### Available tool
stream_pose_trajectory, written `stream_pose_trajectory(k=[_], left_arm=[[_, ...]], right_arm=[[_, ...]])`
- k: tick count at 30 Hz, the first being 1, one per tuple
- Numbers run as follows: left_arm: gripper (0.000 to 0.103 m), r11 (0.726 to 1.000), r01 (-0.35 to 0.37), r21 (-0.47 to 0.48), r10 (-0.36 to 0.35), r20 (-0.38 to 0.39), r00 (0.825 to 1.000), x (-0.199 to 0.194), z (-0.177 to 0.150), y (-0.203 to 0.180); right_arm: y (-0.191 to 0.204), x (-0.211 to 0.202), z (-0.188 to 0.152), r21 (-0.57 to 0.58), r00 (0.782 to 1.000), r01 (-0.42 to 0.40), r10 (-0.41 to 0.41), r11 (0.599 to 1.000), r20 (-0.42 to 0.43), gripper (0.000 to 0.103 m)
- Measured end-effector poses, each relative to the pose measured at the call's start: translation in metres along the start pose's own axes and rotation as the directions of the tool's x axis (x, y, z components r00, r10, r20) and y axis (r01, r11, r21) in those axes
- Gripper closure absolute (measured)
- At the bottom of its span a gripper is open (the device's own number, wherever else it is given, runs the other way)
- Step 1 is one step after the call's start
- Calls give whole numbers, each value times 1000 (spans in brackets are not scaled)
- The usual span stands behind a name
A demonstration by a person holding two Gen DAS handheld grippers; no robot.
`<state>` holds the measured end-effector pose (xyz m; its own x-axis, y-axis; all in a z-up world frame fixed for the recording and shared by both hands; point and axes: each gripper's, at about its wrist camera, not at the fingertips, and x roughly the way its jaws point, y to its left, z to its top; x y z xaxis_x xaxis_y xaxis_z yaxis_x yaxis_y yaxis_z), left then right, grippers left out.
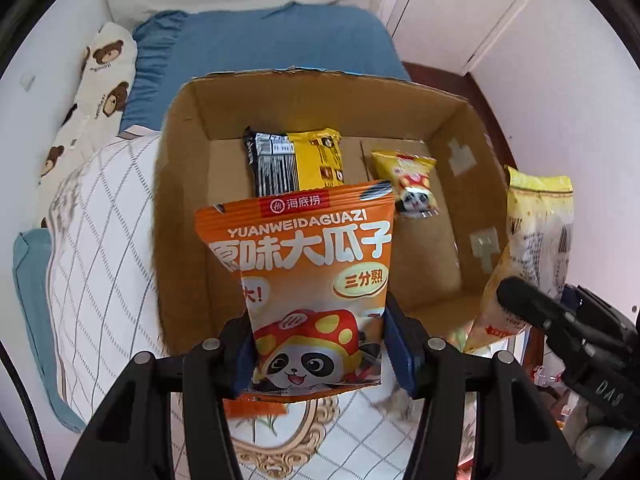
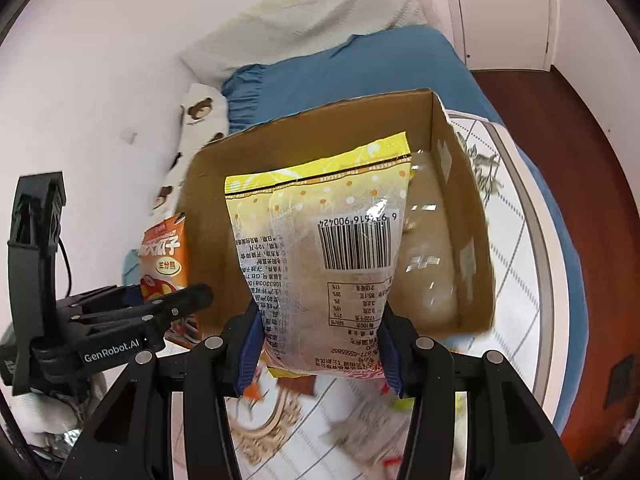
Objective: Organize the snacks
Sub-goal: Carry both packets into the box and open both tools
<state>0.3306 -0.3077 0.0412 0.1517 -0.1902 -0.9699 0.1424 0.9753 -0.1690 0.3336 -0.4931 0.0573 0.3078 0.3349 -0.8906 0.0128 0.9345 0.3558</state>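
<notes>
My left gripper [image 1: 320, 354] is shut on an orange sunflower-seed packet [image 1: 304, 276] with a panda on it, held upright at the near edge of an open cardboard box [image 1: 184, 184]. Inside the box lie a black-and-yellow snack pack [image 1: 296, 160] and a small yellow panda packet [image 1: 412, 182]. My right gripper [image 2: 320, 354] is shut on a clear-and-yellow cracker bag [image 2: 324, 256], held upright in front of the box [image 2: 208, 240]. The cracker bag [image 1: 536, 240] and right gripper [image 1: 560, 320] show at the right of the left wrist view. The orange packet [image 2: 164, 264] shows at the left of the right wrist view.
The box sits on a bed with a white patterned quilt [image 1: 100, 260], a blue pillow [image 1: 256, 48] and a bear-print pillow [image 1: 92, 112] behind it. White walls and a cupboard door [image 1: 460, 12] lie beyond. Dark red floor [image 2: 580, 160] runs along the bed's right side.
</notes>
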Motion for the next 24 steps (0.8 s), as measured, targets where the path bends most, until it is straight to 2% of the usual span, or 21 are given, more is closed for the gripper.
stream_pose_trajectory(k=[6,11,12,13,14,15,20,24], left_arm=[[50,999,-11,-34,6,-120,993,53,25,5],[50,998,-28,-65,15,-194,981,84,24,7],[46,996,-39,-76,23,-206,978,88,23,9],[39,996,-43,-82,26,-207,978,90,23,10],[23,995,-41,-88,22,-209,978,93,22,12],[15,995,-37,-94,17,-211,977,96,22,13],[14,993,-29,-113,4,-211,977,98,18,17],[14,993,-41,-112,21,-171,985,85,12,19]], right_arm=[[-14,45,26,8,995,34,-33,999,-97,51],[-31,85,29,14,973,40,-35,999,-230,48],[-35,94,29,24,962,39,-31,999,-272,35],[-39,105,27,31,945,39,-27,999,-325,14],[-41,110,26,38,937,36,-21,999,-350,8],[-43,114,24,45,932,31,-13,998,-361,7],[-43,113,21,44,936,38,-20,998,-350,7],[-39,96,19,15,955,75,-68,997,-290,7]])
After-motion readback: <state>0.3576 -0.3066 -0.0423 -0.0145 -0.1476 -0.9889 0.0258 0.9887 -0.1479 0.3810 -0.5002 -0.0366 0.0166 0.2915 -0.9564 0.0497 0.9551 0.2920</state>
